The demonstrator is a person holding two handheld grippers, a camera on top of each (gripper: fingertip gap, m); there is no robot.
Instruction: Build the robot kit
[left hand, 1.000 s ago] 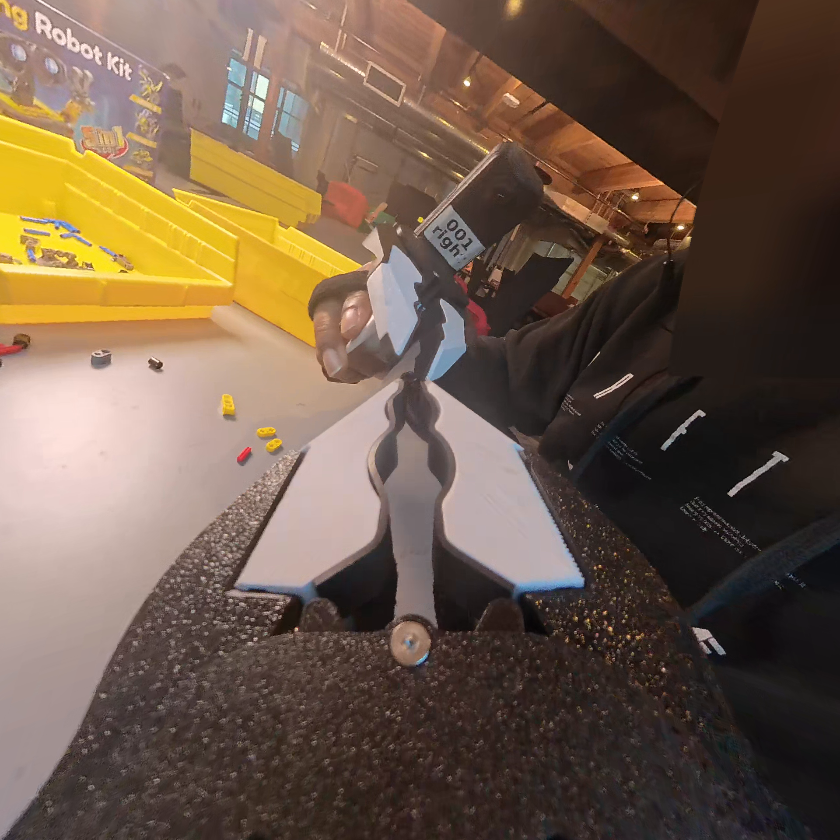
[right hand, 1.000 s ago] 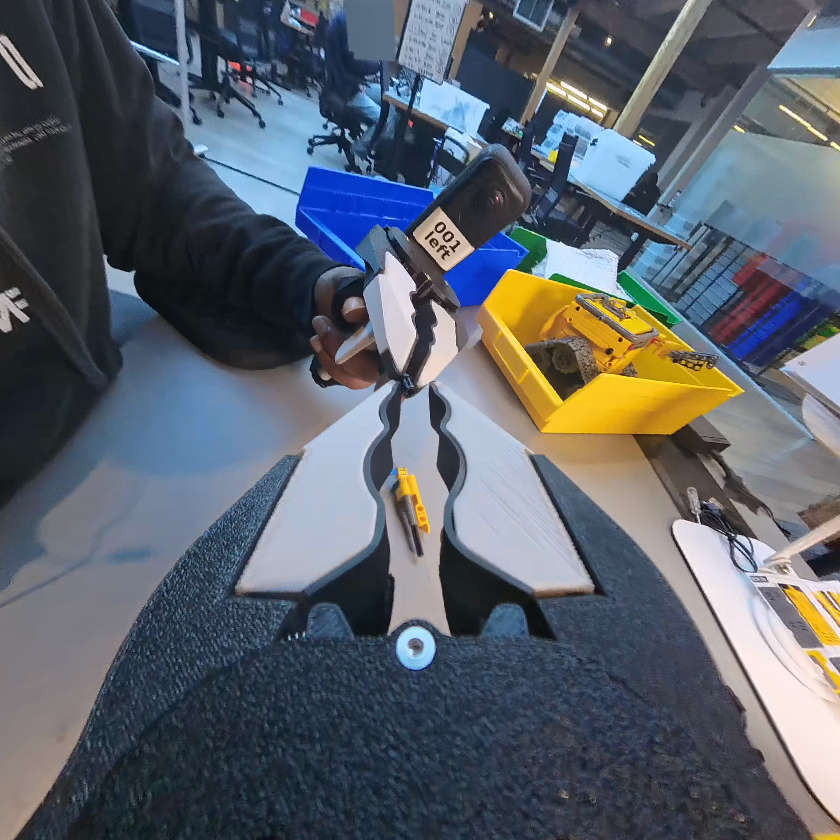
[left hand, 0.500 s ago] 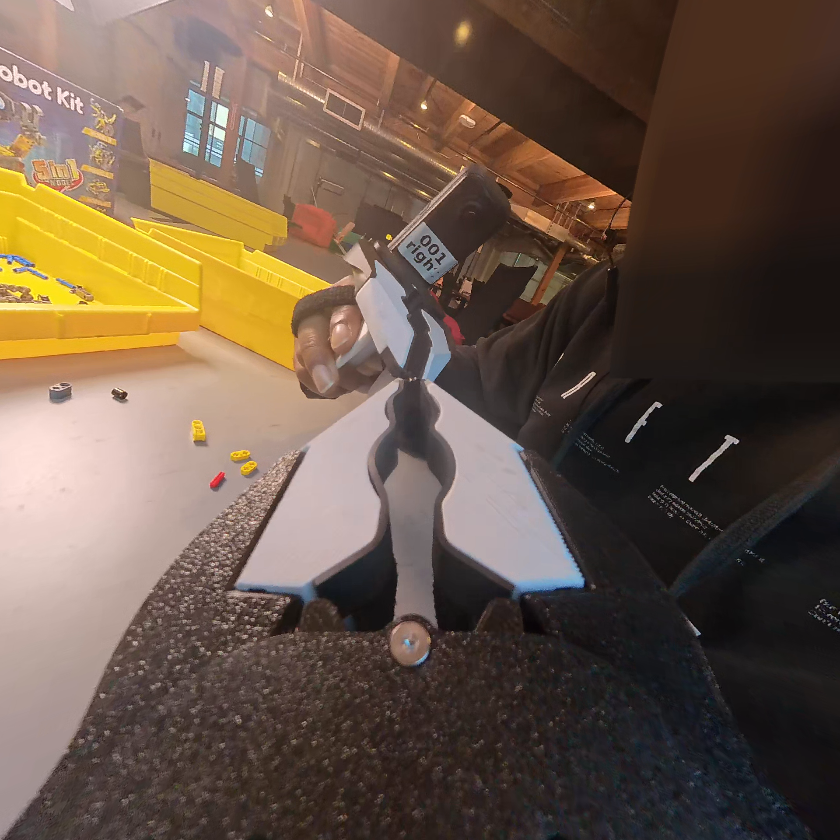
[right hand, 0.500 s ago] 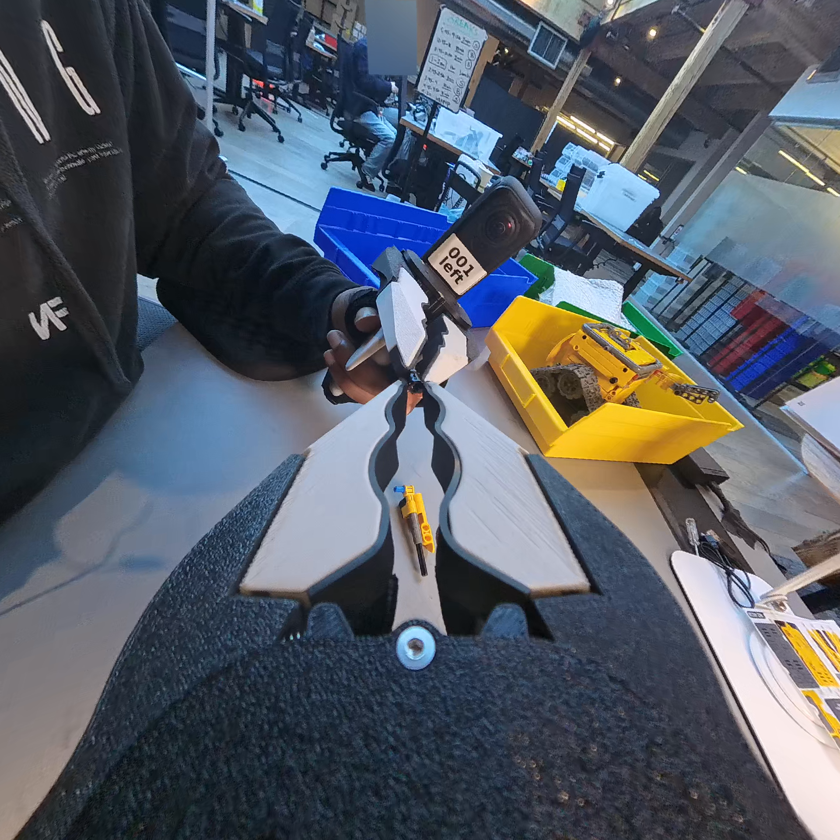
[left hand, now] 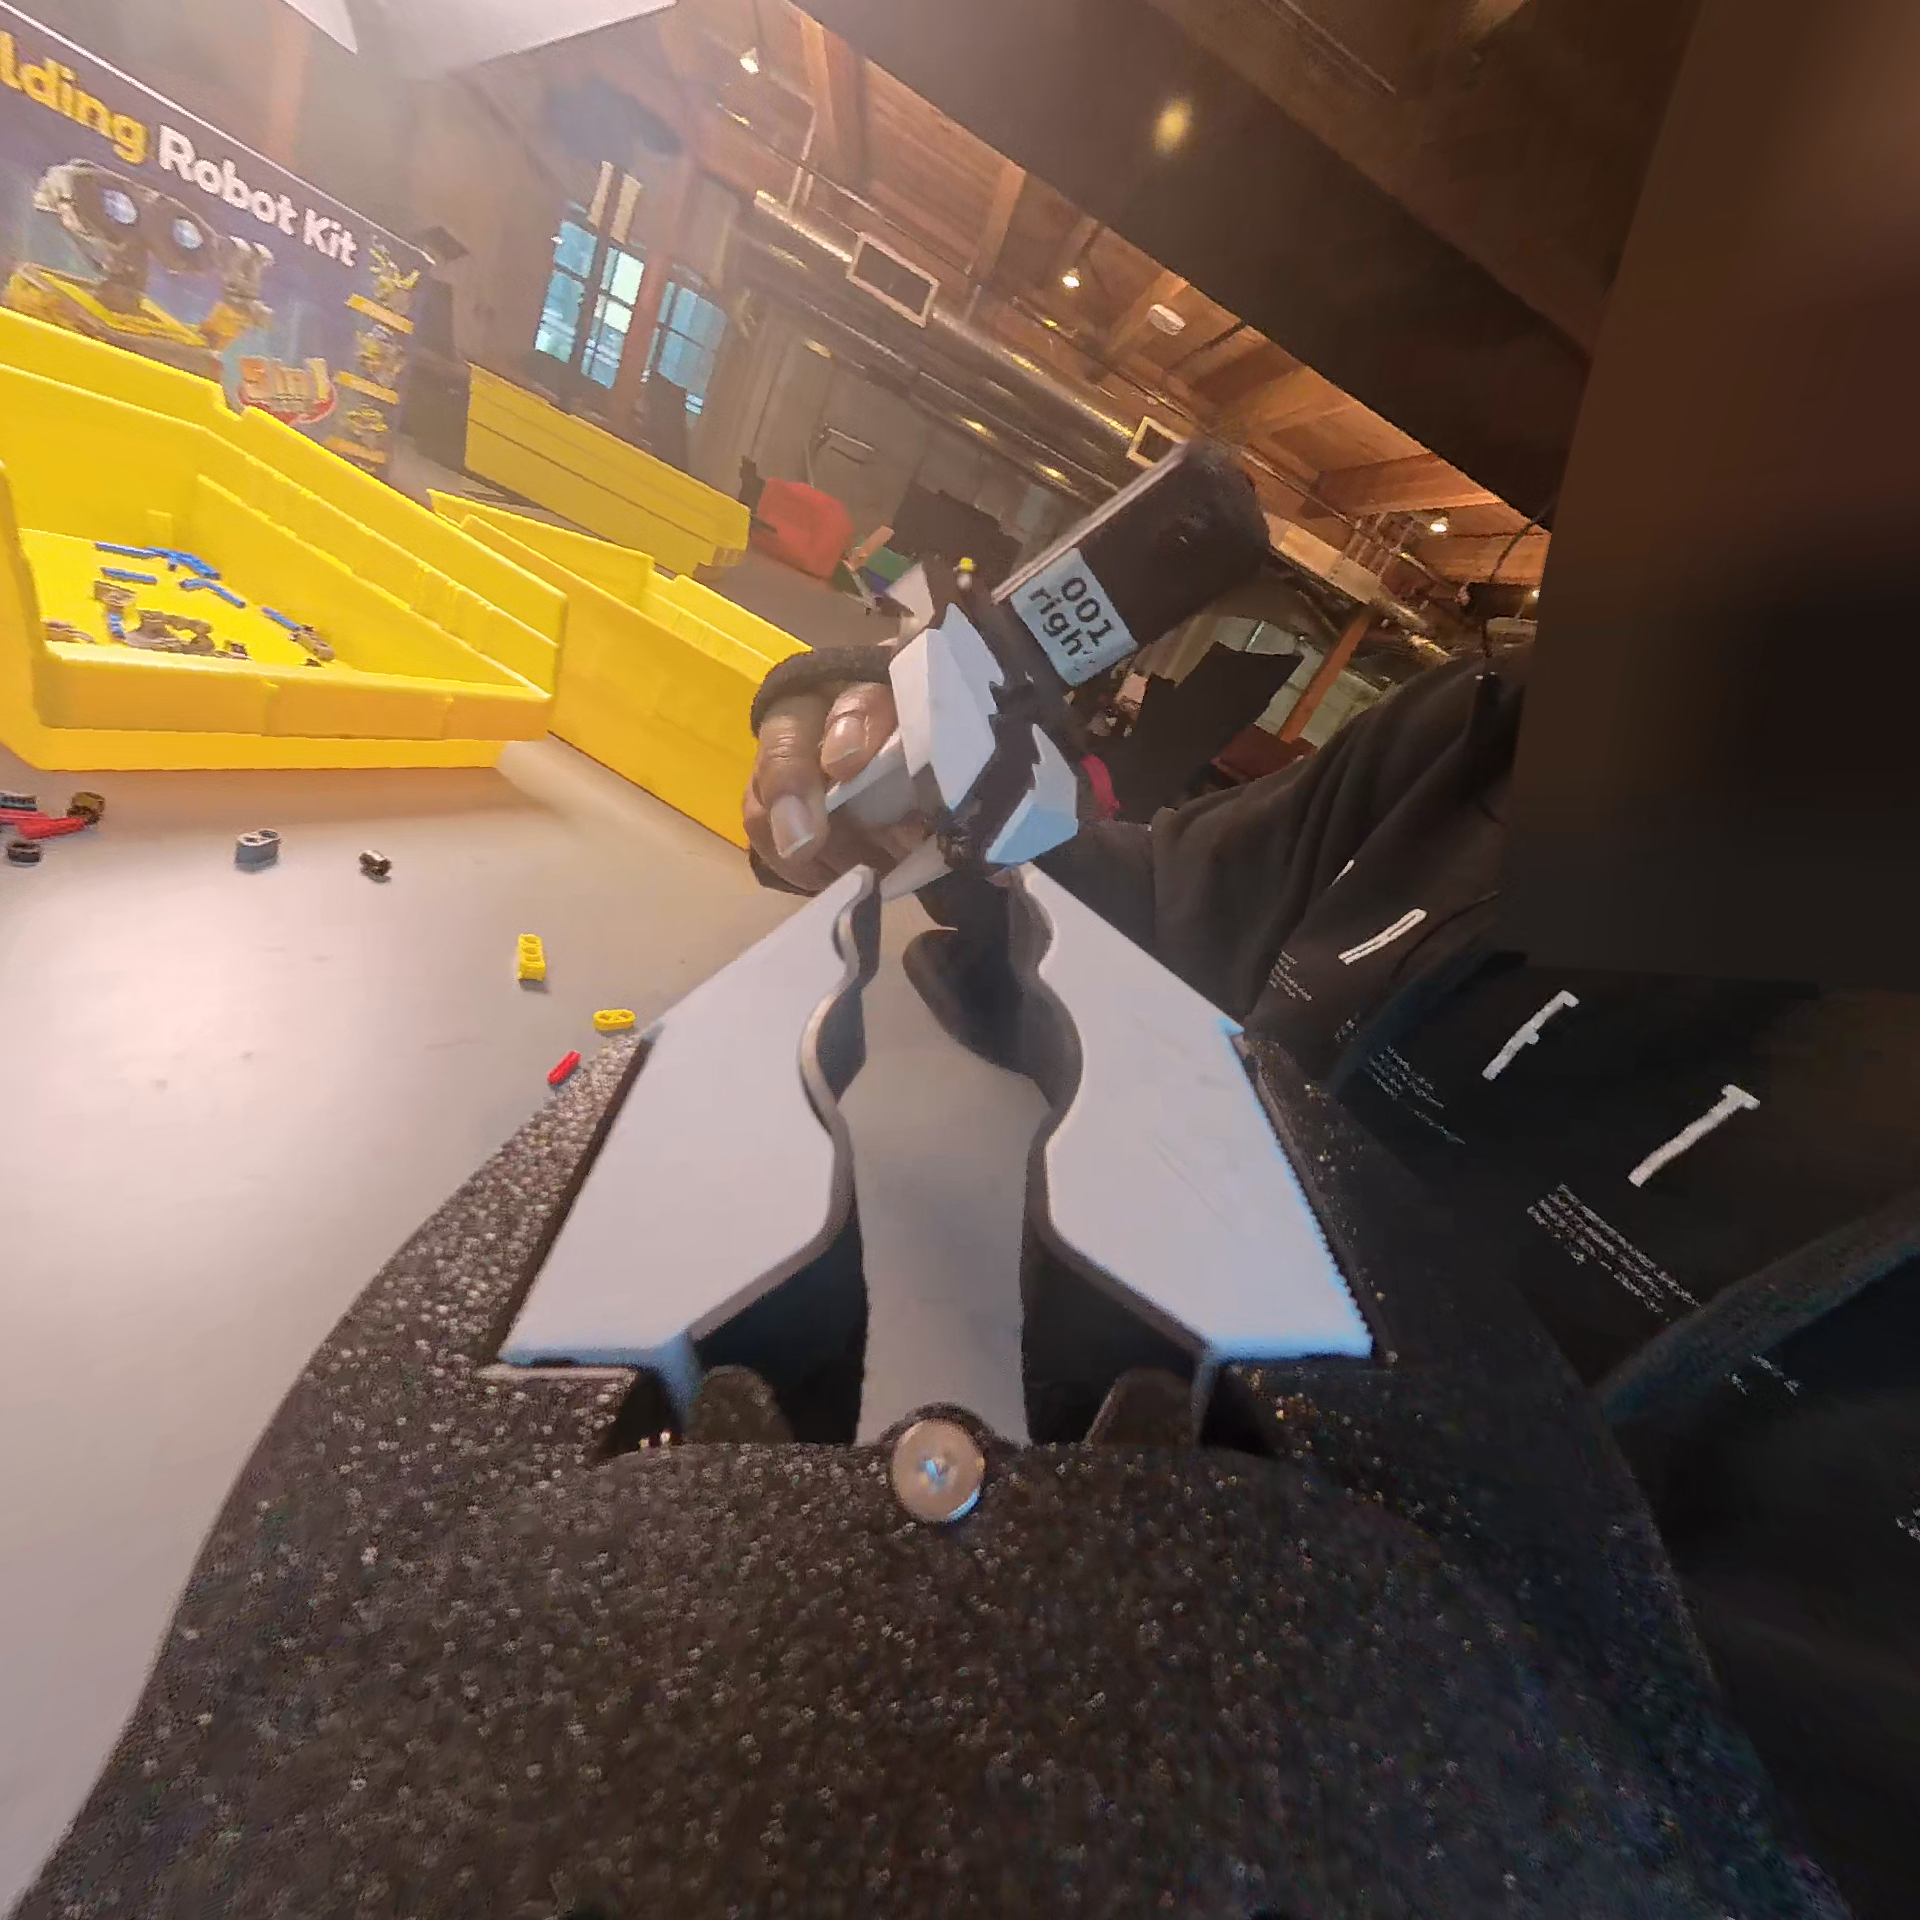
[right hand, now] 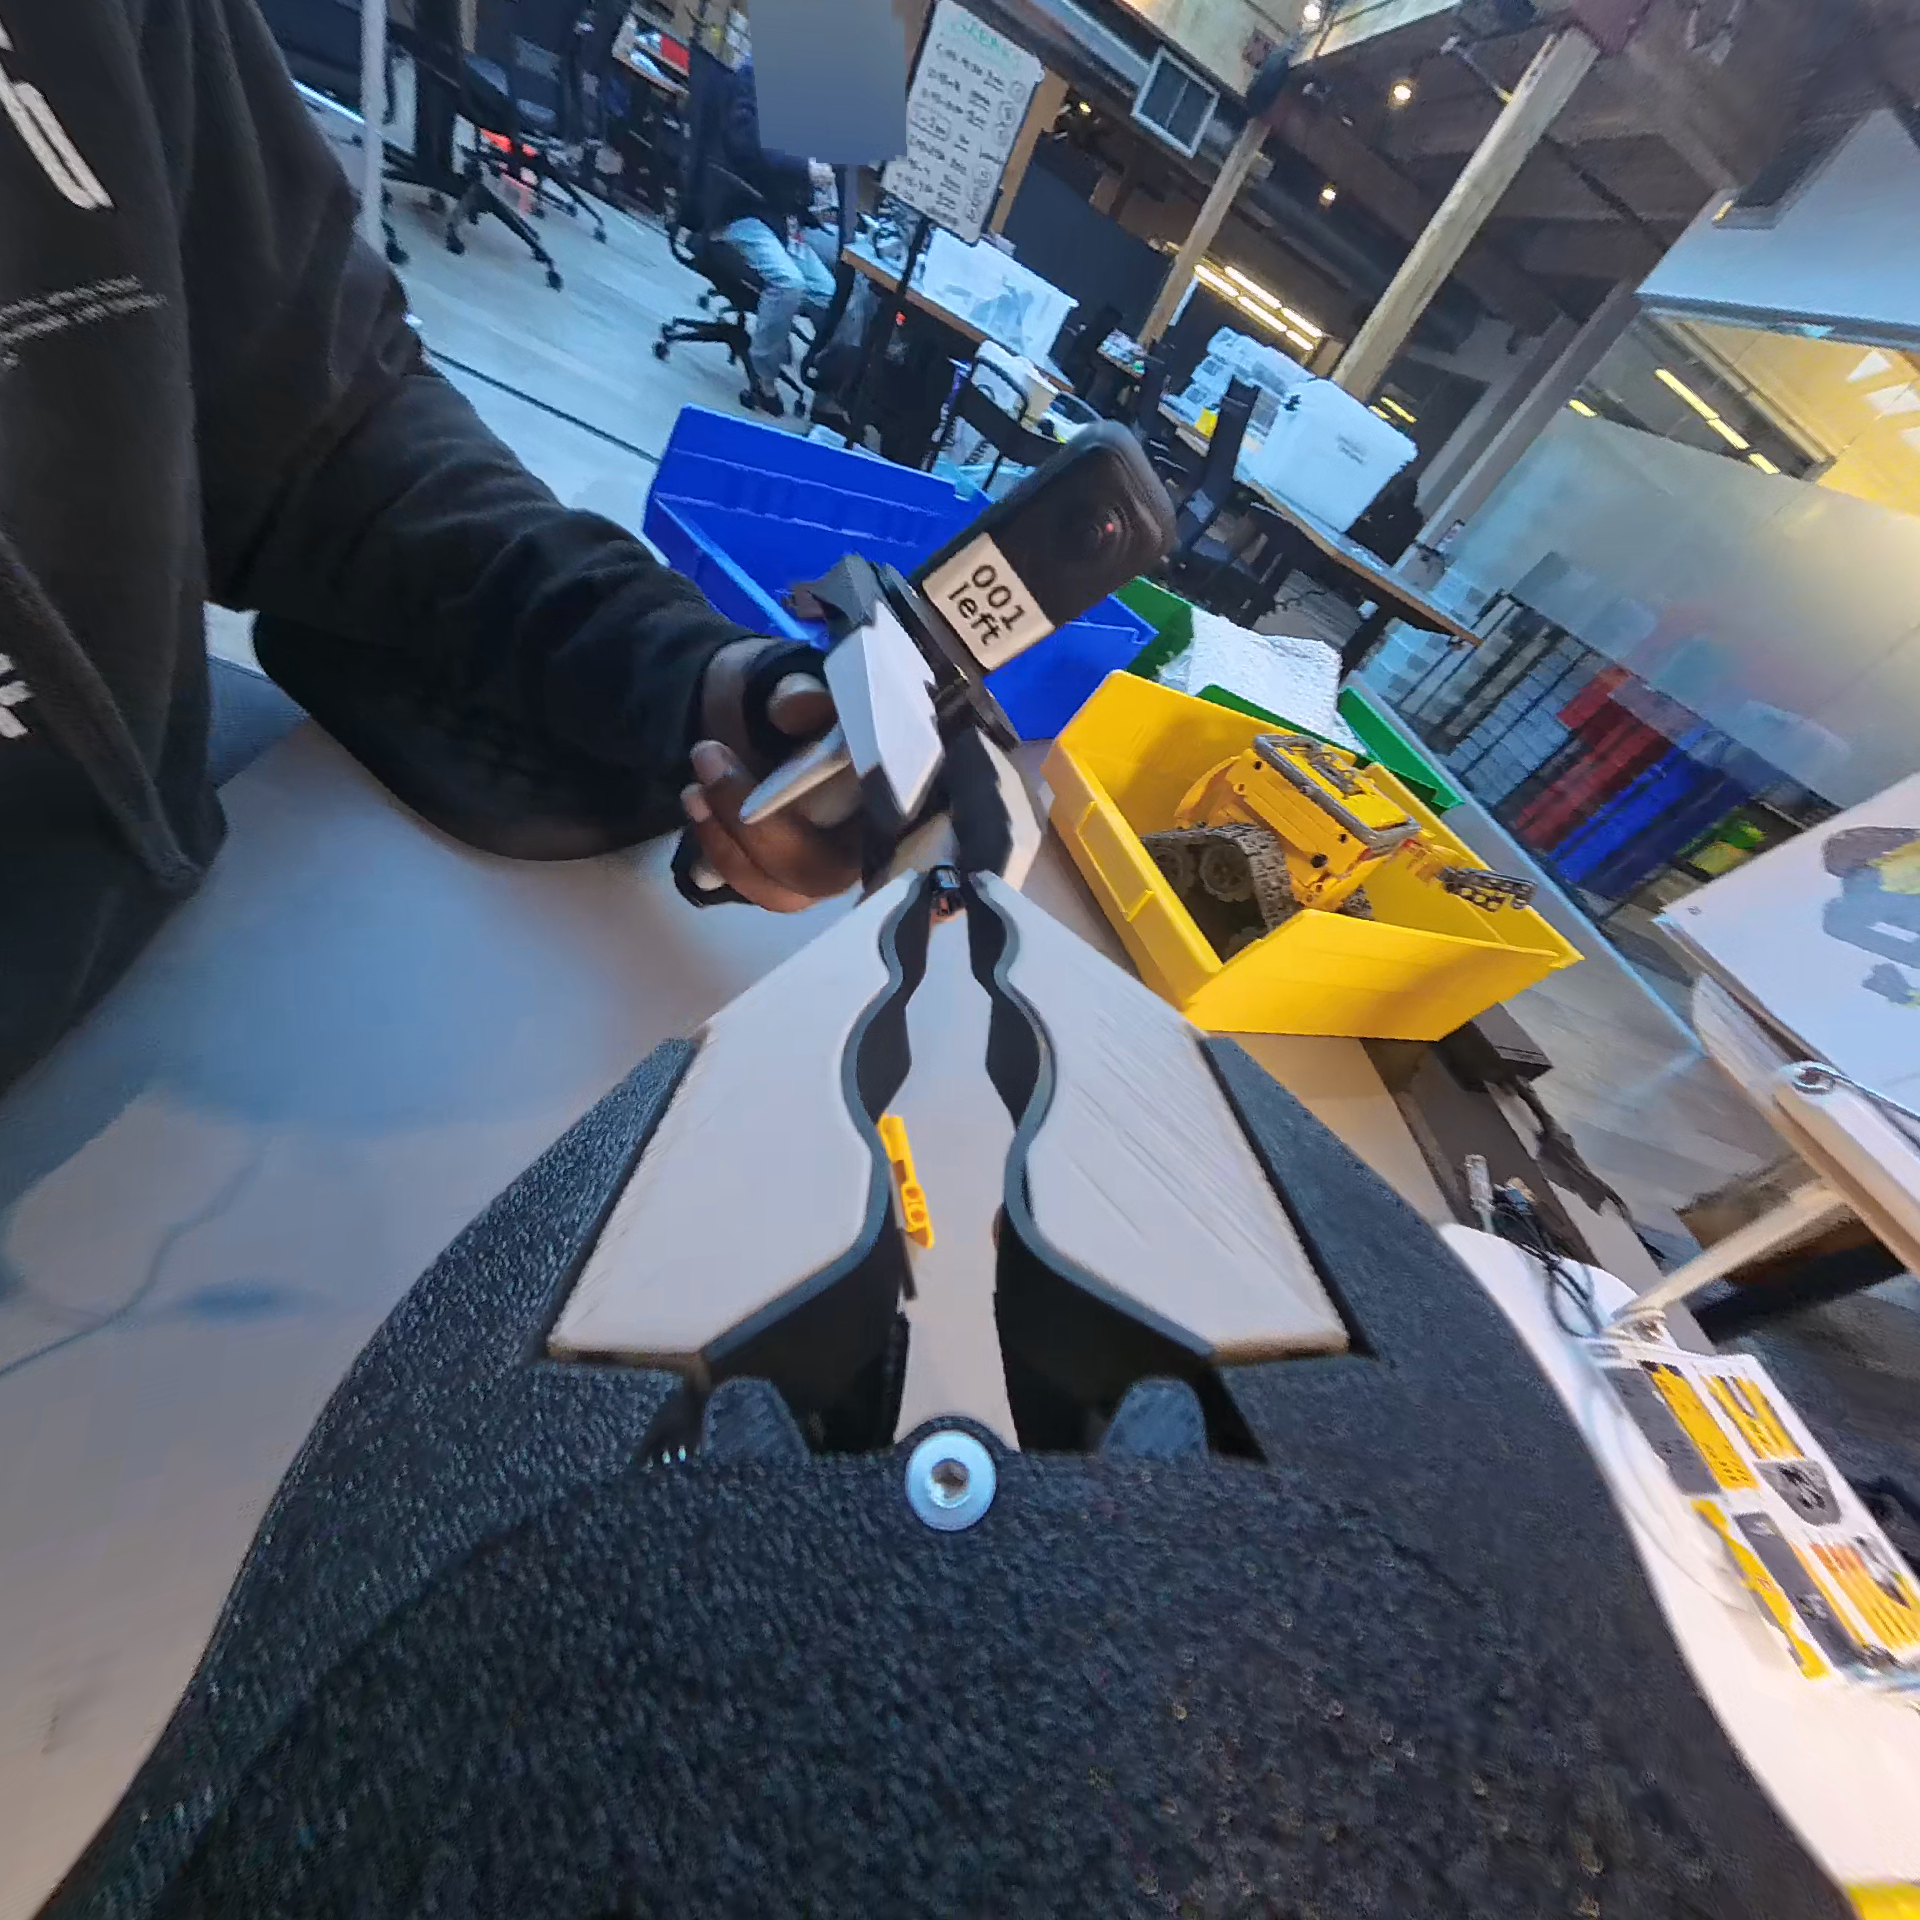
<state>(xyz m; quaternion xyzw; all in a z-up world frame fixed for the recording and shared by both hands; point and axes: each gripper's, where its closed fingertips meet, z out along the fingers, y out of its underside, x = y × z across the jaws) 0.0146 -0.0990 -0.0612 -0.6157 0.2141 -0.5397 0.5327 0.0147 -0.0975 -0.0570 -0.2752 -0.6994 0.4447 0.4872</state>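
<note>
Your right tongs [right hand: 948, 896] are narrow, with a small dark piece [right hand: 943, 880] at their tips; whether they grip it cannot be told. Your left tongs [left hand: 943, 894] stand wide and hold nothing. On the worktop [right hand: 416, 1039] under the right tongs lies a yellow beam [right hand: 906, 1195], probably light, stiff and slippery. Its long axis runs near to far, so take it across the middle.

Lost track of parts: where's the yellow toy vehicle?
Right wrist view, right of centre: the yellow toy vehicle sits inside the yellow bin, beside the blue bin.
</note>
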